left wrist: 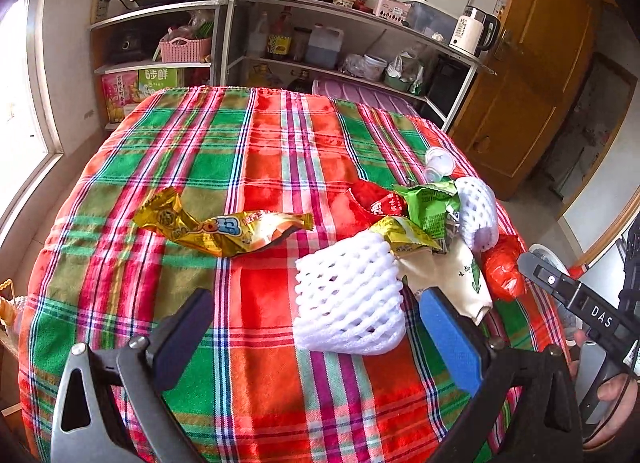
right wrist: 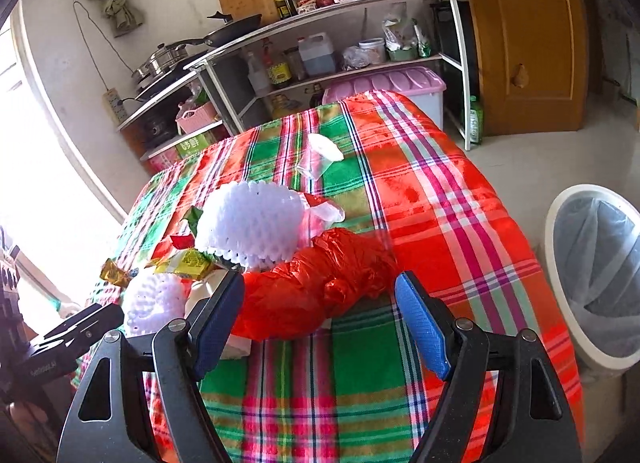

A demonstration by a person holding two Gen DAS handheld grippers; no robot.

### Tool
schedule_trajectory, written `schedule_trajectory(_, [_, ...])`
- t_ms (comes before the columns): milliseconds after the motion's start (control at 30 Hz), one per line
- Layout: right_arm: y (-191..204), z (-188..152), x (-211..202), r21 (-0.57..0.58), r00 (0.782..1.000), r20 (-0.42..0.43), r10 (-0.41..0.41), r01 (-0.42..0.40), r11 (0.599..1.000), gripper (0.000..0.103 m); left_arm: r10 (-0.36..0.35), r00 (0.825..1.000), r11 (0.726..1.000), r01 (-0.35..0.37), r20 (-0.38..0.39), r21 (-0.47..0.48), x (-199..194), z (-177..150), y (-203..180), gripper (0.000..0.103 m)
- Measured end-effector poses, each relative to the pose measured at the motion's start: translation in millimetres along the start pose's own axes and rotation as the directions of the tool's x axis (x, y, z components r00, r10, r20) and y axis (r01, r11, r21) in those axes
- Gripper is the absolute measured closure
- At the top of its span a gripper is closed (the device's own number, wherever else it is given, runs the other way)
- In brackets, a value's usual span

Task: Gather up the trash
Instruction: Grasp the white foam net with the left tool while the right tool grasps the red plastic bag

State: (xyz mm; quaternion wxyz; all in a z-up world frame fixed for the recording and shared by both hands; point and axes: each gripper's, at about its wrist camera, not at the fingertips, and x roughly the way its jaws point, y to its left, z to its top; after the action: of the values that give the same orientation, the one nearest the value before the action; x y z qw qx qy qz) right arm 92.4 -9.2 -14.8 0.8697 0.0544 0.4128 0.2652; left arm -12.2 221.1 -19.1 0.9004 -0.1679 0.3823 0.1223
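Note:
Trash lies in a heap on the plaid tablecloth (left wrist: 264, 151). In the left wrist view a white foam net (left wrist: 348, 295) sits just ahead of my open left gripper (left wrist: 320, 327), between its fingers. Beyond it lie a yellow snack wrapper (left wrist: 224, 229), green wrapper (left wrist: 430, 205), red wrapper (left wrist: 380, 201), a second foam net (left wrist: 478, 213), a clear cup (left wrist: 438, 163) and a red plastic bag (left wrist: 502, 267). In the right wrist view my open right gripper (right wrist: 320, 319) hovers at the red plastic bag (right wrist: 316, 287), which lies between the fingertips. A foam net (right wrist: 250, 223) sits behind it.
A white bin with a liner (right wrist: 596, 279) stands on the floor right of the table. Metal shelves (left wrist: 320, 35) with pots, bottles and a kettle line the back wall. A wooden door (left wrist: 532, 75) is at the right. A window (left wrist: 20, 111) is at the left.

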Motion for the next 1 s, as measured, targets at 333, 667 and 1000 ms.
schedule_trajectory(333, [1, -2, 19, 0.047, 1.0, -0.016, -0.003, 0.004, 0.999, 0.025, 0.001, 0.999, 1.0, -0.001, -0.049, -0.004, 20, -5, 1, 0.01])
schedule_trajectory(667, [6, 3, 27, 0.053, 1.0, -0.021, -0.02, 0.021, 0.998, 0.025, -0.005, 0.997, 1.0, 0.004, -0.077, -0.015, 29, -6, 3, 0.024])
schedule_trajectory(1000, [-4, 0, 28, 0.105, 0.999, -0.022, 0.036, -0.034, 0.994, 0.055, -0.036, 0.995, 0.999, 0.036, -0.09, -0.004, 31, -8, 0, 0.042])
